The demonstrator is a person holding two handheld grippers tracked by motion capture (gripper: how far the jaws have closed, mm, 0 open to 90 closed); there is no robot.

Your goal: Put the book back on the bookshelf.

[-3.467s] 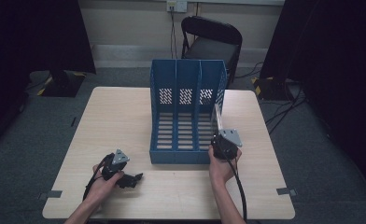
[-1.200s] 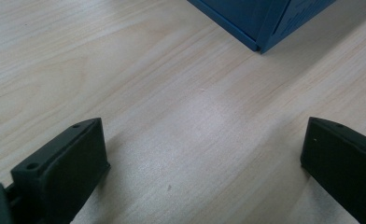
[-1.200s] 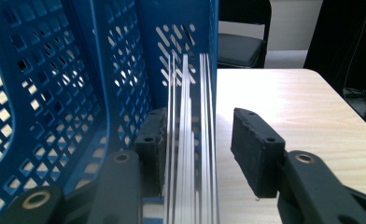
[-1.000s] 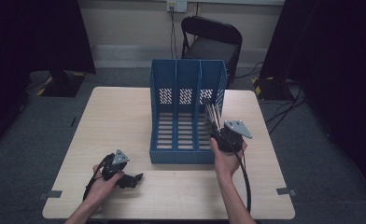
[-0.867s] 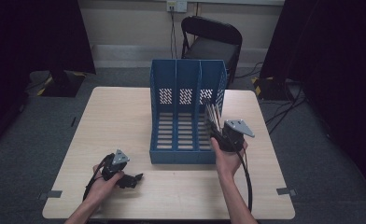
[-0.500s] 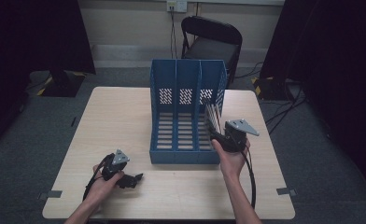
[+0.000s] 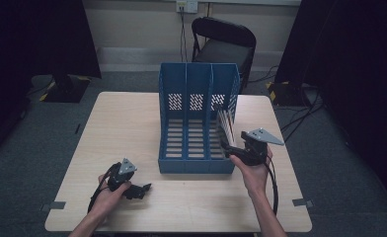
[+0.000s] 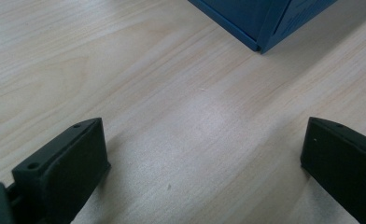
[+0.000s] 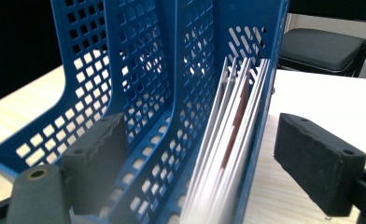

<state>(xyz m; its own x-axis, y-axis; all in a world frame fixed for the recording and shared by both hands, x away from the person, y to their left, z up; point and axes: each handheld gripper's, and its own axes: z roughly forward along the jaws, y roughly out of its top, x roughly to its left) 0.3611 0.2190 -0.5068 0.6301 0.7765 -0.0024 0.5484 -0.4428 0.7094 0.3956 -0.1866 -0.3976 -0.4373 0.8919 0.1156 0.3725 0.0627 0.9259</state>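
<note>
Meanwhile, at the near left of the table (image 7: 132, 118), the left gripper (image 7: 141, 190) rests with its jaws wide apart and empty. In the blue file rack (image 7: 196, 123), the stack of booklets (image 7: 226, 126) stands in the rightmost compartment. The right gripper (image 7: 227, 147), just beside it, has just been opening; its pads straddle the booklets and the rack's right wall without pressing. I judge this the release step, so next it should draw back toward the near edge without tipping them.

Papers (image 9: 228, 140) fill the blue rack's (image 7: 197, 123) right slot.
</note>
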